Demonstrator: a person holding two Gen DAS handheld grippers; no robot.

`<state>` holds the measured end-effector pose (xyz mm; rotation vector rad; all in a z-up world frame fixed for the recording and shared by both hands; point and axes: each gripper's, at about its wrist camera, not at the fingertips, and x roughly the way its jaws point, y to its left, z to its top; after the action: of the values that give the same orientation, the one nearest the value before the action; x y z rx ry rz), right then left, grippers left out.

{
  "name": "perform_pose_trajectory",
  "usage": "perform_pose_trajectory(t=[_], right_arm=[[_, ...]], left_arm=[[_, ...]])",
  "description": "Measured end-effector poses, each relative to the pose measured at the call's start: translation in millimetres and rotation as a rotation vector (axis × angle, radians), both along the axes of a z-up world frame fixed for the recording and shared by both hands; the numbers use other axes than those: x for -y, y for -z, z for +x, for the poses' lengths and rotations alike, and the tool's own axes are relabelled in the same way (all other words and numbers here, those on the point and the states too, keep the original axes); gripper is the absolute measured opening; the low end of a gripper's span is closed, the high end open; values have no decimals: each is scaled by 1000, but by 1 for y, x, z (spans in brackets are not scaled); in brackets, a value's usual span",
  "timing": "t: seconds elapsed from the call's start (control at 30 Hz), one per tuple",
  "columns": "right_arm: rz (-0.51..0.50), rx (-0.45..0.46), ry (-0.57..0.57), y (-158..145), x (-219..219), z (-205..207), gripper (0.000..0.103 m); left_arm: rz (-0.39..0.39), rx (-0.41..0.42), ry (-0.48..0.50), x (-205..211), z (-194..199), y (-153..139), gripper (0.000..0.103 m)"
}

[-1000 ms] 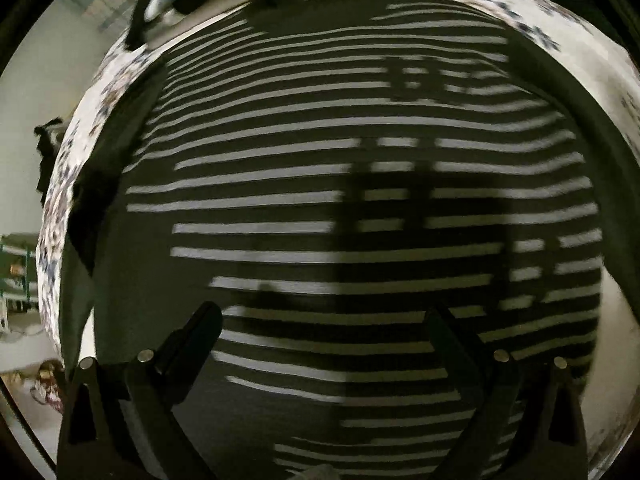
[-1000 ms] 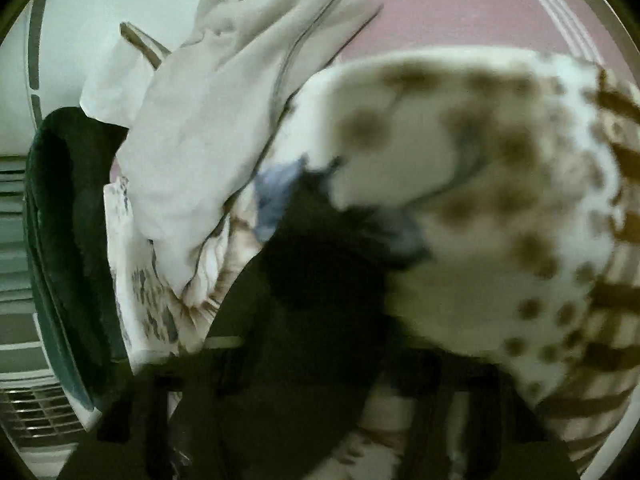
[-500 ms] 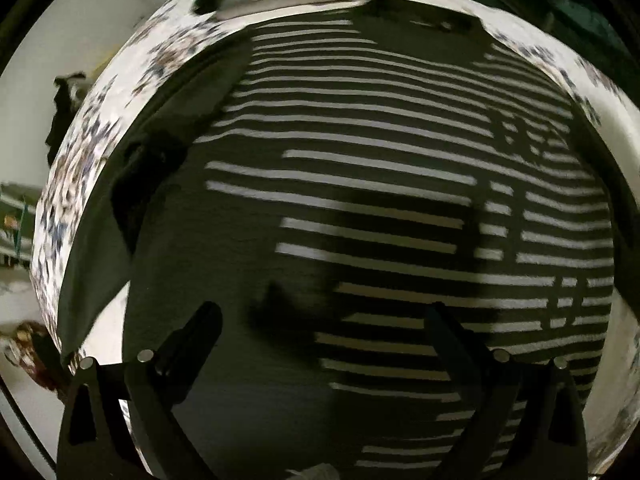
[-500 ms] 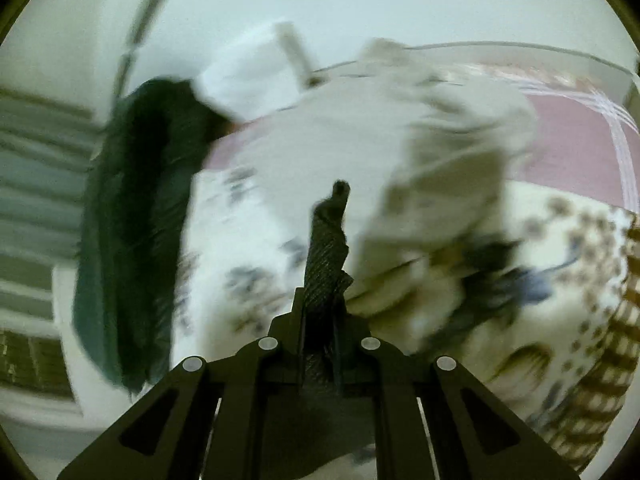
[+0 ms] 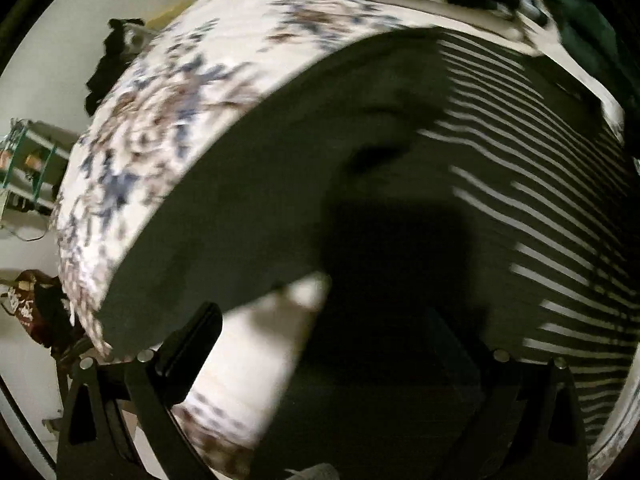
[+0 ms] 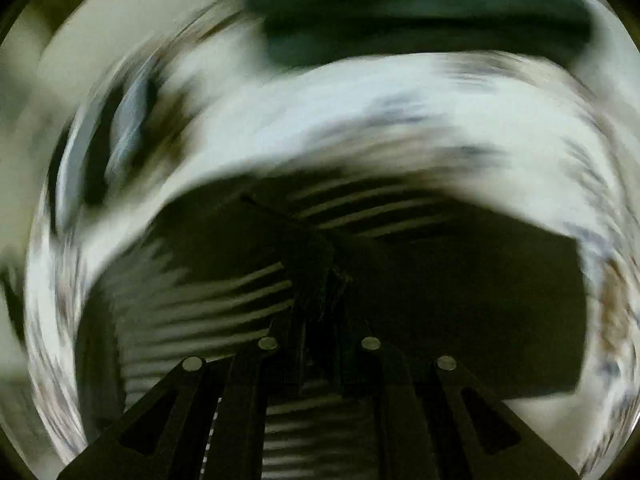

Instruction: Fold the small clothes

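Item: dark striped garment (image 5: pixel 500 184), spread on the floral sheet (image 5: pixel 168 92) directly ahead of our left gripper (image 5: pixel 340 344), whose fingers stand wide apart. Our right gripper (image 6: pixel 320 280) has its fingers drawn together on a dark fold of that garment (image 6: pixel 224 292); this view is heavily blurred.

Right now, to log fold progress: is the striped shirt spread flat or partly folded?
Partly folded: a plain dark flap covers the striped shirt on one side, over the floral sheet.

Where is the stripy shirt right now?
The striped shirt lies on the flowery bedsheet, filling the left camera's right side, under the open left gripper.
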<state>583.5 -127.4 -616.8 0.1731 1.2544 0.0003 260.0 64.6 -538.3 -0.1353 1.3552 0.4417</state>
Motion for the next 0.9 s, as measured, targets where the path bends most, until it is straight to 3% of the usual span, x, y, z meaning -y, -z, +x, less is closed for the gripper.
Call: perform_pose_trajectory(t=[0.1,0.17,0.33,0.4,0.43,0.47,0.5,0.53,0.73,0.9], right_arm=[[30,-45,-169,31,-108,-12,10],[-9,-54,-241,47,-159,-26,10],[-113,-37,-358,55,-196,-51,11],[-64,-98,-380,52,-189,-56,17],[8,-137,-368,48,-178,-59,33],[73,-166,-345,42,-164,-62,42],[129,-183,-302,33,-145,-68,61],[166,-189,-267,25,-131,-75,70],[242,-227,-56,-12,-59,-120,82],[213,-310,26,8,-33,-152,82]], left_arm=[[21,16,-16,-37,-4,-2,103],[26,38,-27,-57,-7,-4,103],[-7,87,-84,-94,-11,-3,103],[-34,88,-100,-106,-15,-2,103],[-49,86,-116,-114,-19,-2,103],[-63,88,-137,-121,-25,-3,103],[-77,91,-162,-129,-32,-5,103],[-95,97,-197,-140,-41,-8,103],[-221,122,-413,-207,-126,-22,103],[-315,117,-518,-233,-179,4,103]])
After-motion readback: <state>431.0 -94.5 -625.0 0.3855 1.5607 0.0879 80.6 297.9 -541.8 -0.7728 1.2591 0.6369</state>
